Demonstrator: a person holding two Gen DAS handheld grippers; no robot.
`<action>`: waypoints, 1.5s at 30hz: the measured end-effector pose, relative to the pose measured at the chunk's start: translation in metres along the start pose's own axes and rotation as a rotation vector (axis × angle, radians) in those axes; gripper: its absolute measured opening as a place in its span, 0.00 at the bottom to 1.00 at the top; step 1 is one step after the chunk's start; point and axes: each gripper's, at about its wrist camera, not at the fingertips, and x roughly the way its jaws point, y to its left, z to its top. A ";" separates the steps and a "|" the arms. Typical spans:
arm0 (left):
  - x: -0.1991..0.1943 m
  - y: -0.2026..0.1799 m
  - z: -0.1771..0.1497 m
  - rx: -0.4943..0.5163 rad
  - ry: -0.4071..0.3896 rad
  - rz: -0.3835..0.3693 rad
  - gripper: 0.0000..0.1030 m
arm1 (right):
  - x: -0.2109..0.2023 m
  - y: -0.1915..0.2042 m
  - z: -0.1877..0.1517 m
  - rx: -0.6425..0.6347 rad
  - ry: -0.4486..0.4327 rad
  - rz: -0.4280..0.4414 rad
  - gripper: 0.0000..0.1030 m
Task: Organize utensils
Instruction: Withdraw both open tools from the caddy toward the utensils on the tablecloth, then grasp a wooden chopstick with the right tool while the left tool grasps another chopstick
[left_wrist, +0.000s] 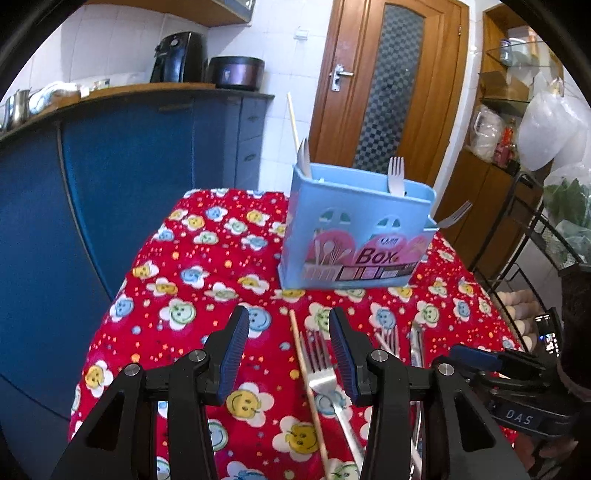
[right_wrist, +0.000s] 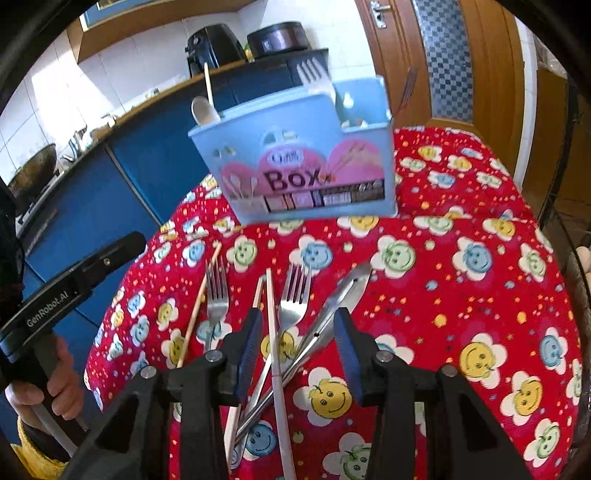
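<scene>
Red smiley-flower cloth is covering the desk (left_wrist: 192, 258), with loose utensils crowding the lower centre. Both the left hand-held gripper (left_wrist: 288, 354) and right hand-held gripper (right_wrist: 299, 350) are hanging released, gripping nothing. Overlapping chopsticks (right_wrist: 273, 332), forks (right_wrist: 295, 306) and tongs (right_wrist: 343, 295) are risking a double pickup; the blue box (right_wrist: 295, 162) is standing upper centre.

The left gripper (left_wrist: 288, 321) tilts downward with its jaws standing apart and nothing pressed between its pads. The right gripper (right_wrist: 297, 326) tilts downward too, jaws likewise apart and gripping nothing. In the right wrist view a bare hand (right_wrist: 55, 384) wraps the left gripper's handle, a yellow sleeve (right_wrist: 33, 450) at its wrist.
</scene>
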 end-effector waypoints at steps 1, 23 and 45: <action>0.001 0.001 -0.001 -0.001 0.005 0.001 0.45 | 0.002 0.000 -0.001 -0.003 0.007 0.001 0.42; 0.018 0.009 -0.017 -0.011 0.071 0.011 0.45 | 0.030 0.011 -0.005 -0.053 0.075 -0.010 0.07; 0.050 -0.007 -0.031 0.036 0.218 0.021 0.45 | -0.012 -0.034 -0.003 0.104 -0.063 0.063 0.06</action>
